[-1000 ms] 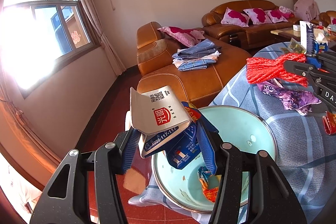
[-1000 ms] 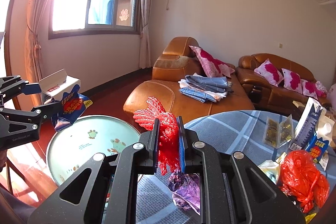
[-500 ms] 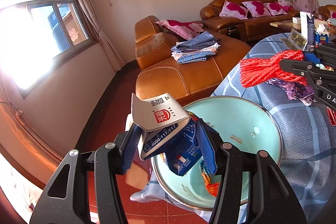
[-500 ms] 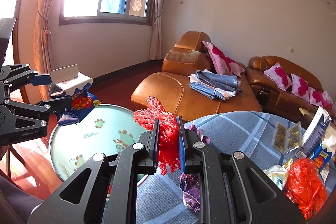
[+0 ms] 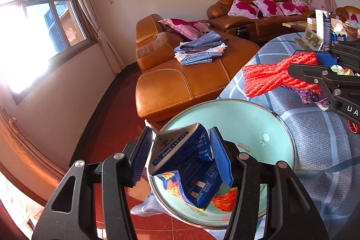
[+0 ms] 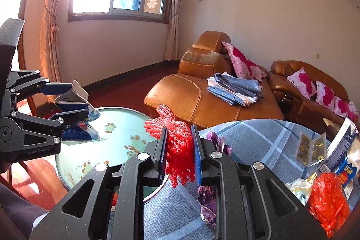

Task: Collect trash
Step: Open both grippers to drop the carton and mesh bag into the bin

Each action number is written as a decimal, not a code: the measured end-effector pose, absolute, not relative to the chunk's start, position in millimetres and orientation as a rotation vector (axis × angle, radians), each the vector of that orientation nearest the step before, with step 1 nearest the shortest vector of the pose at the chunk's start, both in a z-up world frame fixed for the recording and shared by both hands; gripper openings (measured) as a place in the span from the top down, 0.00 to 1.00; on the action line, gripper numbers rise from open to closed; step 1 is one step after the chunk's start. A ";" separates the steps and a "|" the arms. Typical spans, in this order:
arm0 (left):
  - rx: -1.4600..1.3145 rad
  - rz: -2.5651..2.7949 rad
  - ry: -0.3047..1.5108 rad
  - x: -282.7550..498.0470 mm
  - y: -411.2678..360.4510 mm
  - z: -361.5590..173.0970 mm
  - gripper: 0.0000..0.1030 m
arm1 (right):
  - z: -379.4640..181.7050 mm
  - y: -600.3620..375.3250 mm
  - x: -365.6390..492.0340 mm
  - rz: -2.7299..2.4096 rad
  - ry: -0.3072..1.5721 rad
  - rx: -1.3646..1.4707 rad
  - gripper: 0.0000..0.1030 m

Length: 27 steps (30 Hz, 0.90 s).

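Note:
My left gripper (image 5: 180, 150) is over the near rim of a pale green basin (image 5: 247, 118). Its jaws stand wider than before around a blue and white milk carton (image 5: 182, 161) that tips down into the basin; I cannot tell if the pads still grip it. An orange wrapper (image 5: 225, 201) lies in the basin. My right gripper (image 6: 178, 145) is shut on a red mesh net (image 6: 177, 143) and holds it above the basin's edge. The net also shows in the left wrist view (image 5: 270, 75), as does the carton in the right wrist view (image 6: 72, 100).
The table with a blue checked cloth (image 6: 258, 134) holds a purple wrapper (image 6: 209, 199), a red plastic bag (image 6: 326, 197), gold sachets (image 6: 310, 147) and a tall carton (image 6: 342, 143). An orange leather sofa (image 5: 180, 82) with folded clothes stands beyond.
The left jaws have spread and the carton has tipped down toward the basin. The right gripper has carried the red net nearer the basin.

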<state>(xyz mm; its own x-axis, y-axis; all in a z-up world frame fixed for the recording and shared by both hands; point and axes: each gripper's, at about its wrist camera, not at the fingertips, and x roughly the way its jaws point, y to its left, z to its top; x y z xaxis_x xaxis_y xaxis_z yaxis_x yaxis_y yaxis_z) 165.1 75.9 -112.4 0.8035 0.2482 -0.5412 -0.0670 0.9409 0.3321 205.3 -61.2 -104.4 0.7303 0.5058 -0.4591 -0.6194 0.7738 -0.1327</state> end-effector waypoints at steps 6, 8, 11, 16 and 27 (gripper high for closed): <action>0.318 0.177 0.584 159.0 73.0 -105.9 0.30 | -104.9 -63.2 206.1 0.623 0.418 -0.278 0.70; 0.317 0.177 0.583 158.3 72.8 -105.7 0.29 | -104.8 -63.6 205.6 0.620 0.414 -0.278 0.67; 0.318 0.175 0.586 159.0 73.4 -106.4 0.29 | -104.9 -63.7 205.0 0.618 0.409 -0.281 0.67; 0.322 0.171 0.581 157.8 70.5 -106.1 0.28 | -104.4 -66.0 204.2 0.609 0.403 -0.270 0.67; 0.299 0.137 0.563 154.8 61.5 -102.6 0.23 | -95.1 -82.9 191.5 0.492 0.383 -0.250 0.61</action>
<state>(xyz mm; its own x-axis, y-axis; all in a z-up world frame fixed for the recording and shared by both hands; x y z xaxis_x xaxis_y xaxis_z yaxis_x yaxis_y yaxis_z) 154.8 61.5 -102.6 0.8380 0.2087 -0.5041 -0.0463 0.9478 0.3154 191.5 -82.9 -95.1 0.8127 0.4097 -0.4143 -0.5021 0.8532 -0.1412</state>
